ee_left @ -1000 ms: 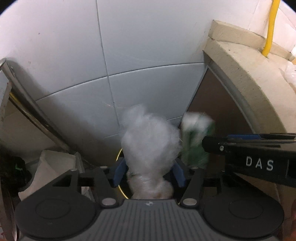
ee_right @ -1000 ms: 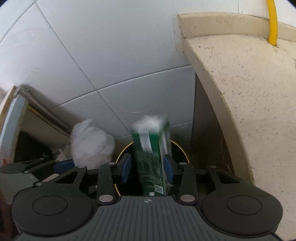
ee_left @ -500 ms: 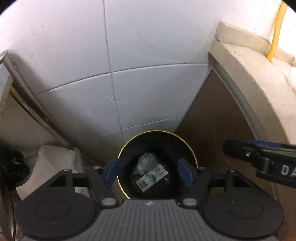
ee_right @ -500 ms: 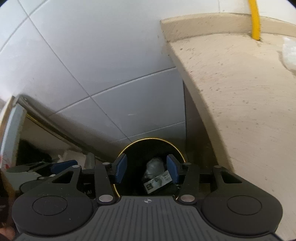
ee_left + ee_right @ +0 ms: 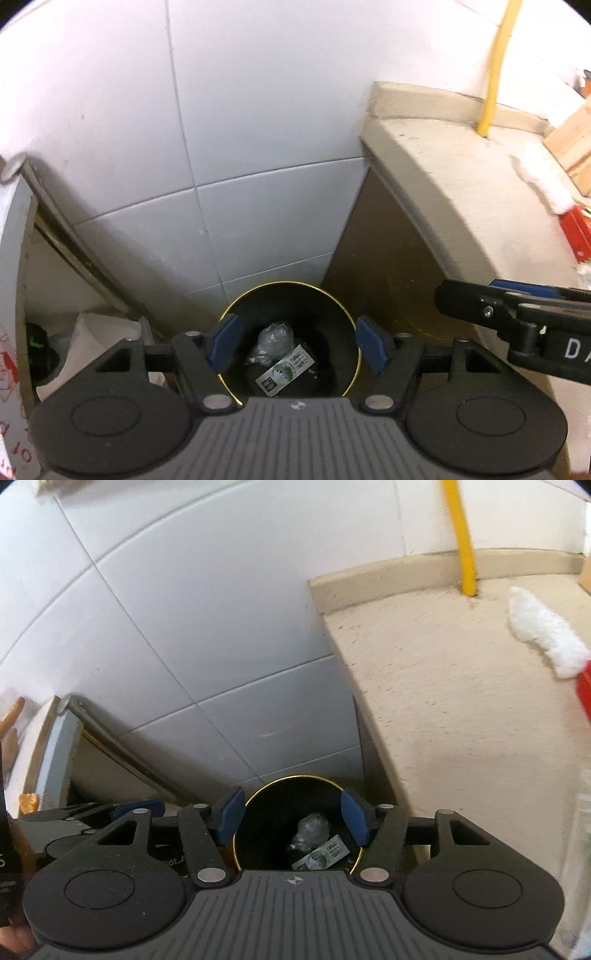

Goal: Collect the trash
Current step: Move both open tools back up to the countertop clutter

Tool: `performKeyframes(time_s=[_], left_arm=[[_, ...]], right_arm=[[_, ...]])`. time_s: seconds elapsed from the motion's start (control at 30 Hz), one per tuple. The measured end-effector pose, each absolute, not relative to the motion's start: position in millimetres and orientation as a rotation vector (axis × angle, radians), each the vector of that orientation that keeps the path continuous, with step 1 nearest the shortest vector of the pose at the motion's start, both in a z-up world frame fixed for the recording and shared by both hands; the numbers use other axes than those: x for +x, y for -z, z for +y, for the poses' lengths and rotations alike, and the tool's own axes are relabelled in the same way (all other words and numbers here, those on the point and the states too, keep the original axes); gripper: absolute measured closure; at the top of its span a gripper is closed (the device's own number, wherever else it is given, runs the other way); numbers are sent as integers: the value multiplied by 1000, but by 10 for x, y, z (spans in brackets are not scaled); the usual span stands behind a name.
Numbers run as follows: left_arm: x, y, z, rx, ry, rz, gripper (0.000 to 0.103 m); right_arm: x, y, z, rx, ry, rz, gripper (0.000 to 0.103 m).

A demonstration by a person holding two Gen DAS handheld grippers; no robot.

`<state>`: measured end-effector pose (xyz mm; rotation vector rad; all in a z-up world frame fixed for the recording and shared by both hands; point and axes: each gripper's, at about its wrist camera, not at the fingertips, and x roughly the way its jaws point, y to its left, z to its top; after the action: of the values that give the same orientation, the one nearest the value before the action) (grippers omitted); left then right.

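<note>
Lying deep in the black bin (image 5: 236, 325), two pieces show dimly: a clear wad (image 5: 275, 338) and green carton (image 5: 288, 373). Left claw (image 5: 295, 341) gapes empty; right claw (image 5: 291, 818), just opening, holds nothing.

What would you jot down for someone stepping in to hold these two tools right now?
Left tool: open, holding nothing, jaws have just been opening.
Right tool: open, holding nothing, jaws have just been opening.
Both hang over the black bin beside the counter.
Done: crumpled wrap and green carton lie inside the bin.
Left: white wad and a red item are on the counter; they may go in next.
</note>
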<state>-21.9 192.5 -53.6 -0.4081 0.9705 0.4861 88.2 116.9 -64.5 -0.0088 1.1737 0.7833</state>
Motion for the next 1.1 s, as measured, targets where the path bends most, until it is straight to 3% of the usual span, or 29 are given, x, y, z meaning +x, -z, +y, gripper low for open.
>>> performKeyframes(time_s=[0.17, 0.27, 0.33, 0.6, 1.1], left_arm=[[-227, 373, 1742, -379, -439, 939, 38], [-216, 267, 1614, -359, -398, 920, 37], [-189, 202, 1524, -342, -368, 908, 33], [-72, 4, 1119, -254, -247, 870, 32], [221, -143, 295, -122, 0, 870, 31]], right_arm=[[800, 447, 932, 30, -752, 1131, 25], [730, 284, 767, 42, -730, 1076, 23], [673, 180, 648, 39, -715, 1037, 17], [601, -58, 137, 70, -592, 955, 17], [455, 34, -923, 99, -263, 943, 16]])
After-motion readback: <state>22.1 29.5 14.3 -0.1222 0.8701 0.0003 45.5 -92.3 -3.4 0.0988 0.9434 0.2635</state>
